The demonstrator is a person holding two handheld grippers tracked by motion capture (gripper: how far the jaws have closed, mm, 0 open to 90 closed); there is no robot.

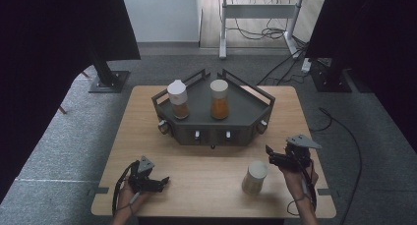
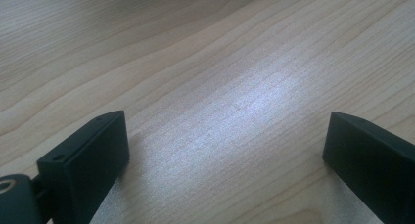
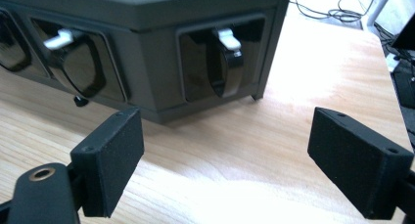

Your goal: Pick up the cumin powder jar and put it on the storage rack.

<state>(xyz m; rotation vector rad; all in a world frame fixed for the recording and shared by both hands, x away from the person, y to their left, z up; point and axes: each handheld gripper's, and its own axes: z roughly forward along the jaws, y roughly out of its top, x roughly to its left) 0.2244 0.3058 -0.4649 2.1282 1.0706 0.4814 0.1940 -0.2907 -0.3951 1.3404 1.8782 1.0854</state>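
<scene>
Near the table's front edge, toward its left corner, the left gripper rests low with its jaws apart over bare wood. Toward the front right corner a pale jar stands upright. Just beside it, the right gripper hovers, jaws apart, nothing between them. Farther back, a dark rack carries two spice jars.

Your two hands hold black grippers over a light wooden table.

Your left gripper sits low near the table's front edge. Your right gripper is just beside a pale round jar. Behind them stands a dark grey angled tray stand with two white-capped jars of orange spice.
</scene>
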